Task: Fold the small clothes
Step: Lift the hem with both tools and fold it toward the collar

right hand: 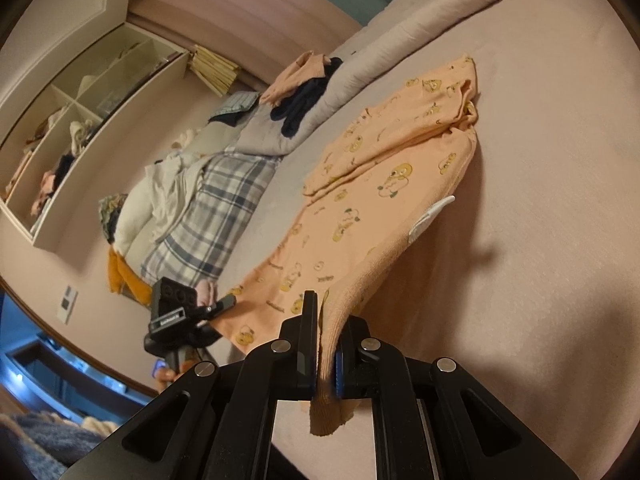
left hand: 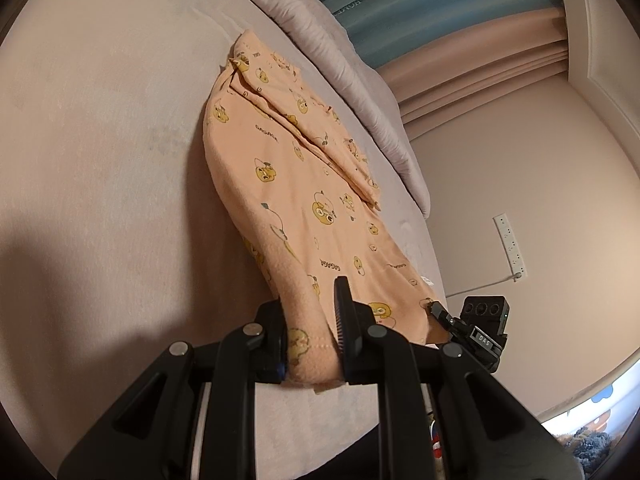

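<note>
Left gripper (left hand: pixel 310 336): clenched on shirt (left hand: pixel 288 184) hem corner.
Right gripper (right hand: pixel 326 344): clenched on other corner.
Progress: sleeve folded in; hem lifted off bed (left hand: pixel 100 140), bottom fold pending.

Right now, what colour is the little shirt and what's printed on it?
Peach-orange shirt with yellow cartoon animals; it shows best in the left wrist view.

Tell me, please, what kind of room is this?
Most likely a bedroom: a wide bed with a rolled quilt, clothes piled by a plaid pillow, and open wall shelves.
</note>
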The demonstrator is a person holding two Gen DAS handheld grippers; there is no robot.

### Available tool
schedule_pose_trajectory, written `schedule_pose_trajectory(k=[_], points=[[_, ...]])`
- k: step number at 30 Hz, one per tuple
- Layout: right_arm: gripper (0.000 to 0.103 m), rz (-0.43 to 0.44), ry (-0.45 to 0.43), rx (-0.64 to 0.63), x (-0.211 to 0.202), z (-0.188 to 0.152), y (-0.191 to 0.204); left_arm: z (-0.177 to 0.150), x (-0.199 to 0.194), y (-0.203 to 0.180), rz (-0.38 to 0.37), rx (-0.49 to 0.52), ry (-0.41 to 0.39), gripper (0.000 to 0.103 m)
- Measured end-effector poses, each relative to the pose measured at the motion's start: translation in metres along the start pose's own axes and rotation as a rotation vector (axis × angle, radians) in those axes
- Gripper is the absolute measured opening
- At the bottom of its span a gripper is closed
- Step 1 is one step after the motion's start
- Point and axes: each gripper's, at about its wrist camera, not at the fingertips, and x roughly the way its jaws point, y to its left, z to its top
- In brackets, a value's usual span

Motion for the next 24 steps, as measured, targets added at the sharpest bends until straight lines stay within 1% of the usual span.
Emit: schedule_pose_trajectory(k=[11,24], points=[[0.01,0.015,-0.011,-0.008,0.0,0.003,0.004,0.004,-0.002,-0.005,0.002,0.016,-0.008,0.016],[0.01,0.023,-0.016,-0.009,0.0,0.006,0.004,0.006,-0.004,-0.011,-0.012,0.032,-0.014,0.016]])
